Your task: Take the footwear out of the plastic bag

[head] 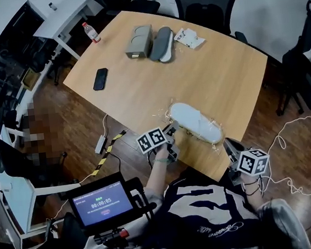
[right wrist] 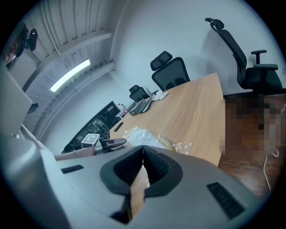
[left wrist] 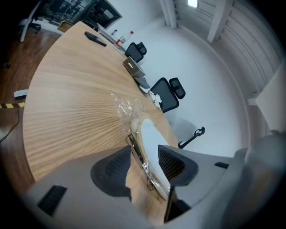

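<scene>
Left claw point(left wrist: 144, 163) angled down, jaws wide apart; right claw point(right wrist: 143, 167) jaws together.

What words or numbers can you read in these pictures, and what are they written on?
"00:00:05" in white on the small screen in front of the person.
The green and red labels on that screen are too small to read.
The curly writing on the shirt is too blurred to read.
The bottle label is too small to read.
The marker cubes show only square patterns, no words.

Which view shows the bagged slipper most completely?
Head view: the whole slipper in its bag, unobstructed. Left gripper view shows it partly, between open fingers; right gripper view shows only its top behind shut fingers.
</scene>
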Tool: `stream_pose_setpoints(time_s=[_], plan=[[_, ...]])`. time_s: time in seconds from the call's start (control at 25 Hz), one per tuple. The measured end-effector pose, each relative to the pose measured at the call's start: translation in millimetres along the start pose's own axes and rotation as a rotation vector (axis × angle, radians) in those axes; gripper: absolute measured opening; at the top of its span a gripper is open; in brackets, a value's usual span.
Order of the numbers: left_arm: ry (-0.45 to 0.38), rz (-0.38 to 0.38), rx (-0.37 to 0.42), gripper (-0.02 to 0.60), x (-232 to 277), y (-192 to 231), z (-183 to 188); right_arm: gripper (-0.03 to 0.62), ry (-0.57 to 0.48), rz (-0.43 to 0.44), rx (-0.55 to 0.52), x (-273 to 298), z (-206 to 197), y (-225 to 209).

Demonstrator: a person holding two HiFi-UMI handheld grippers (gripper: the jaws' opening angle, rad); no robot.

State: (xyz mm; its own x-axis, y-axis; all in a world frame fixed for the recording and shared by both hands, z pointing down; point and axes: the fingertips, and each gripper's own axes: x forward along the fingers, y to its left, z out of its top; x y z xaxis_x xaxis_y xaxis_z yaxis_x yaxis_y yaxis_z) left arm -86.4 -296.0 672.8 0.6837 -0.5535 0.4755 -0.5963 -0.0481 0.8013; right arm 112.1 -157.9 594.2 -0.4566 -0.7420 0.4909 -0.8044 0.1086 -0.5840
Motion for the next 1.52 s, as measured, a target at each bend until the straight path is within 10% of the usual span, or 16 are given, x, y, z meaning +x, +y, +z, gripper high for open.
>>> stream_pose_setpoints(time_s=[0.24, 0.32, 0.8, 1.28, 1.52], plan=[[0.095, 0.113, -0.04, 0.115, 10.4, 15.3, -0.6, -0.001, 0.167, 0.011, -0.021, 21.7, -15.2, -28.9], [0.109, 0.149, -0.017, 0.074, 13.1, 18.0, -2.6, 0.129, 0.221, 0.049, -0.022, 28.4, -22.0, -35.0], [0.091, 0.194, -0.011, 0.049, 17.6, 18.4, -2.9, 0.215, 0.399, 0.132, -0.034, 62.1, -29.7, -52.7], [0.086, 0.21, 0.001, 0.043, 20.0, 20.8, -5.5, 0.205, 0.477, 0.272, -0.014, 73.3, -38.2, -44.1], [0.077, 0.226, -0.001, 0.035, 18.6, 22.0, -2.5, 0.066, 0.392, 0.376, 0.135, 70.5, -24.7, -32.0]])
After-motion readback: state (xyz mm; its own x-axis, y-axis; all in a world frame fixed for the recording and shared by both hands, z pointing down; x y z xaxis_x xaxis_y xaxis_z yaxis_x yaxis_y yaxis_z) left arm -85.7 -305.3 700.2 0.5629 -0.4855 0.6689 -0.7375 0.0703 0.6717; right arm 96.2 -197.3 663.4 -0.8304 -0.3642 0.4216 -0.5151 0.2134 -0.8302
